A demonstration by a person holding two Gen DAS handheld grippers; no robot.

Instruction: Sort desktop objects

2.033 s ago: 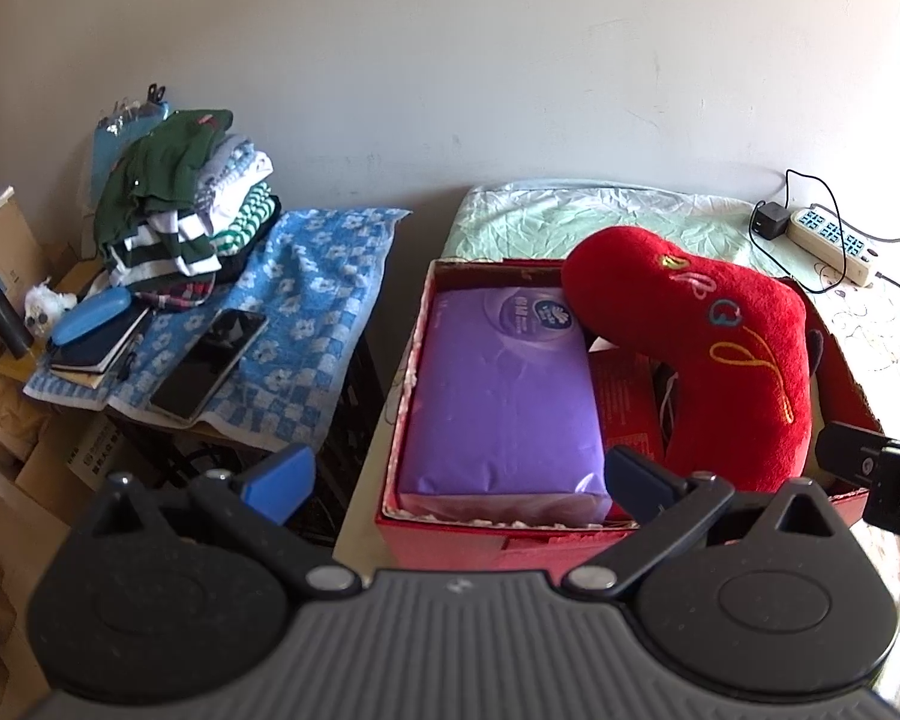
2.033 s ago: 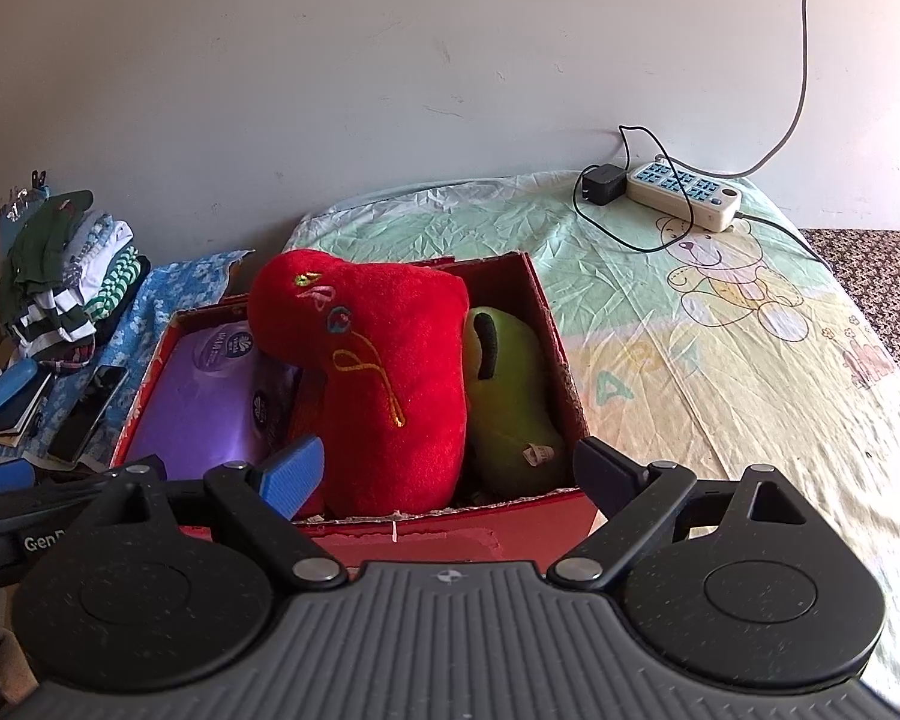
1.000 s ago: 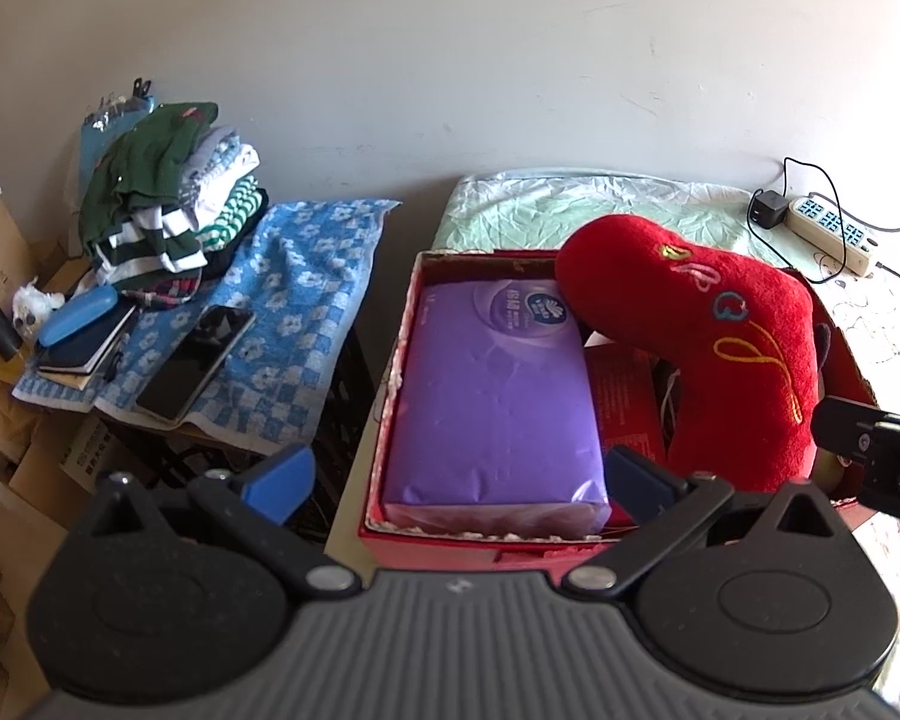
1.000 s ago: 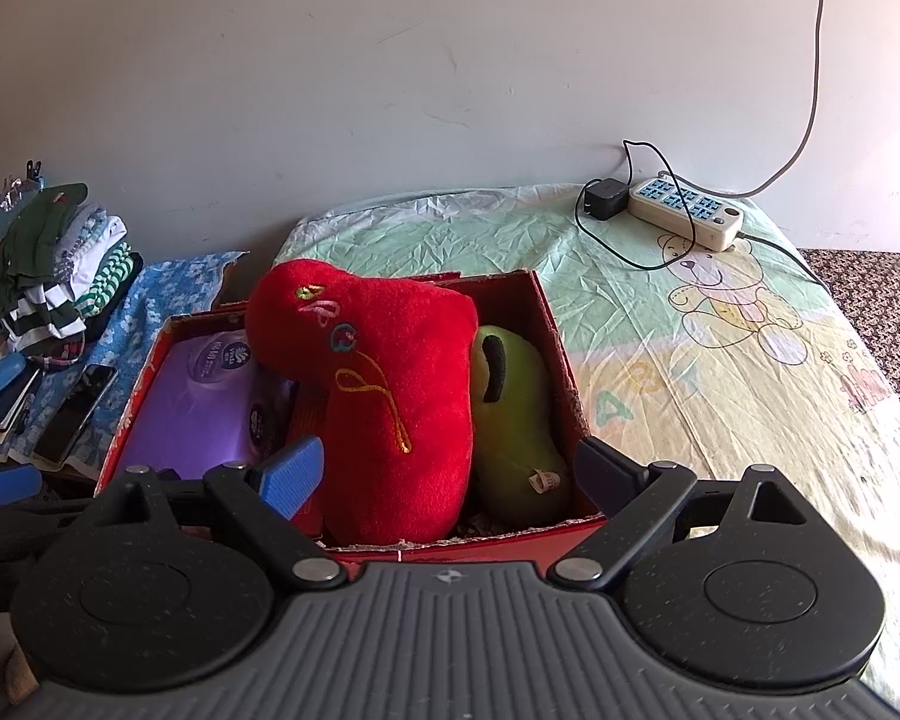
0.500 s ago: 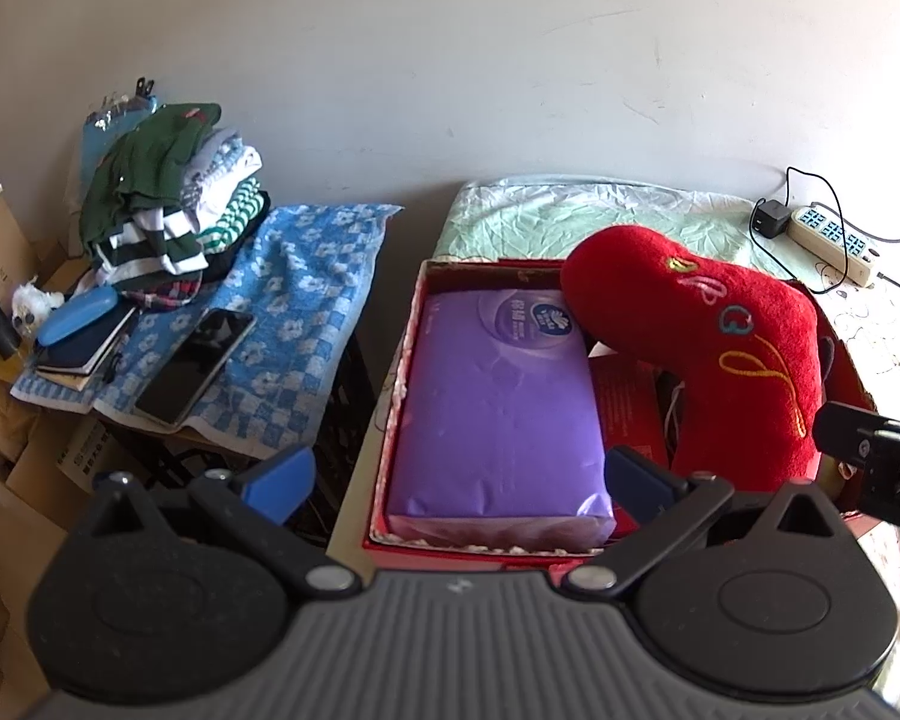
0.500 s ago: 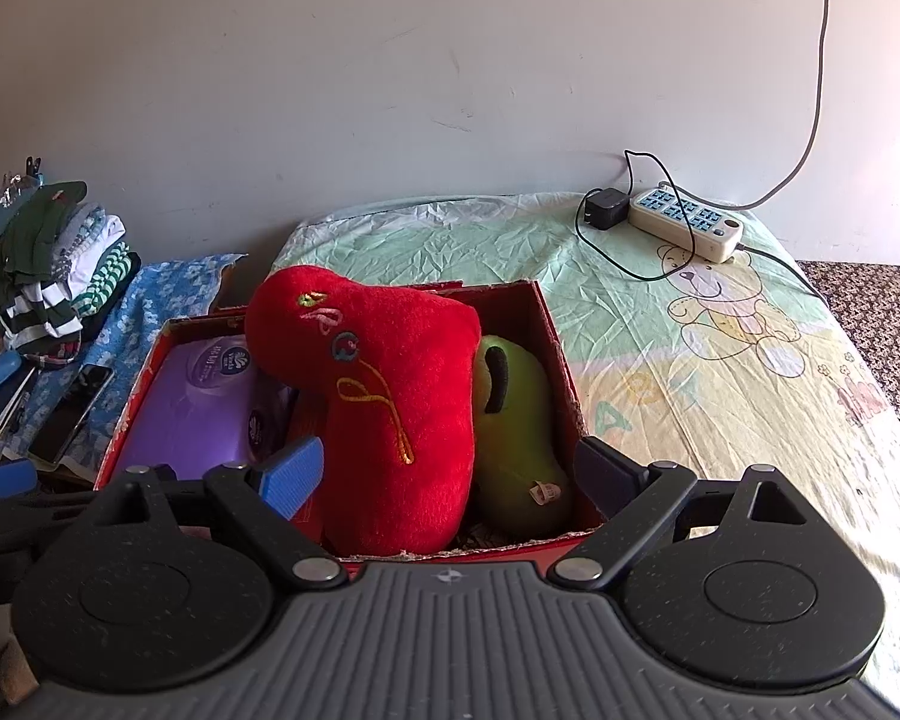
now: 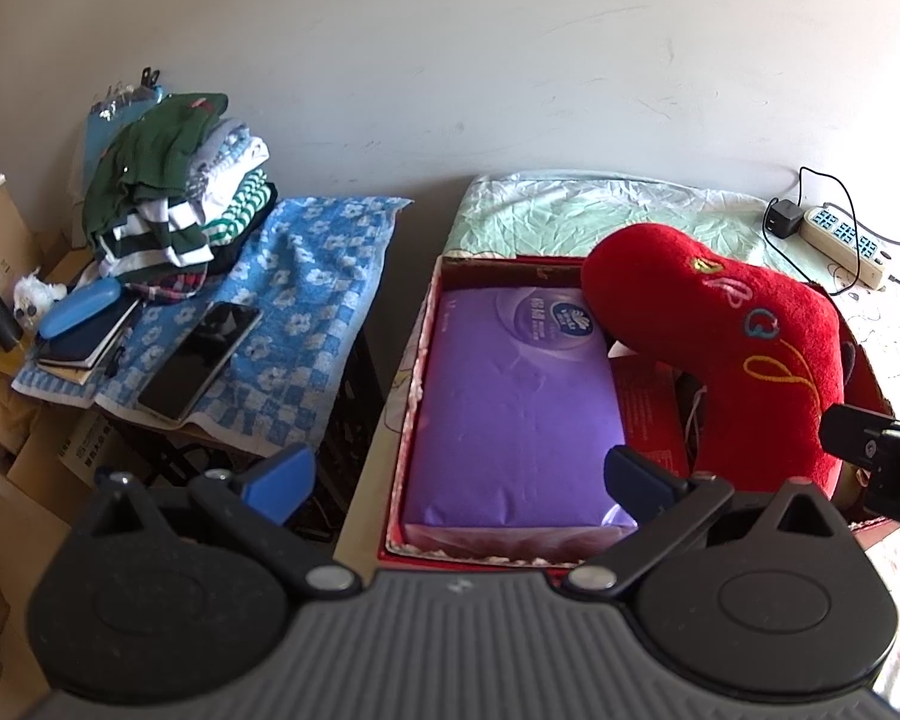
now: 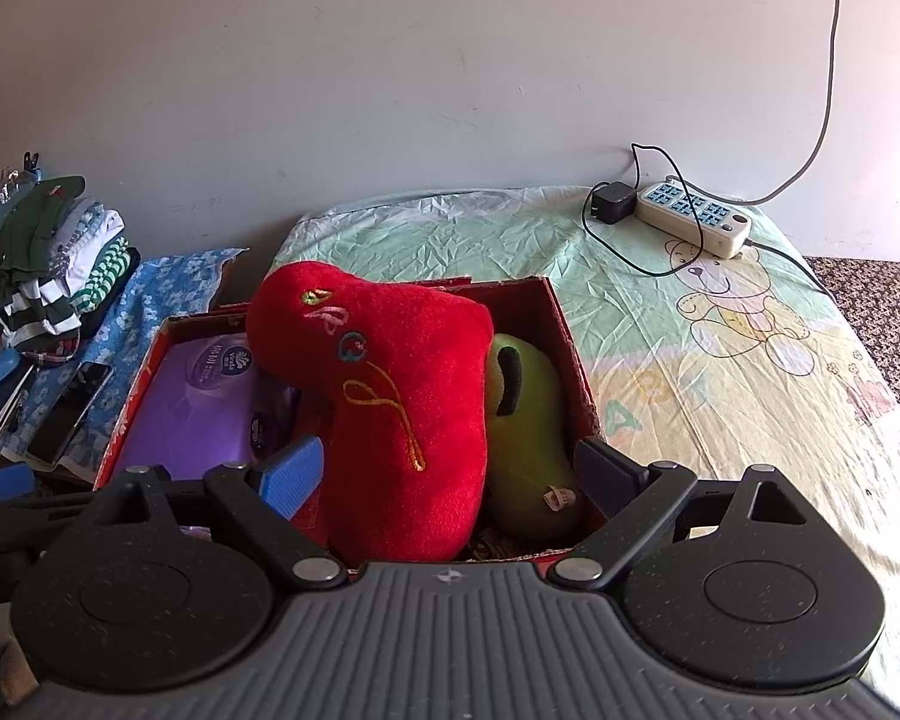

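Note:
A red cardboard box point(image 7: 417, 360) point(image 8: 576, 360) sits on the pale green bedsheet. It holds a purple tissue pack point(image 7: 510, 408) point(image 8: 192, 414), a red plush pillow point(image 7: 732, 354) point(image 8: 402, 414) and a green plush toy point(image 8: 528, 438). My left gripper point(image 7: 456, 477) is open and empty, above the box's near left corner. My right gripper point(image 8: 447, 471) is open and empty, with the red pillow's near end between its fingers. Its side shows in the left wrist view point(image 7: 876, 450).
A side table with a blue floral towel point(image 7: 306, 294) carries a phone point(image 7: 201, 360), a blue glasses case point(image 7: 78, 307), notebooks and a stack of folded clothes point(image 7: 168, 216). A power strip point(image 8: 693, 219) with cords lies at the bed's far right. Cardboard boxes point(image 7: 6, 438) stand at left.
Both grippers have drifted slightly, so the box shifts a little in view. Both stay open and empty. Nothing in the box has moved.

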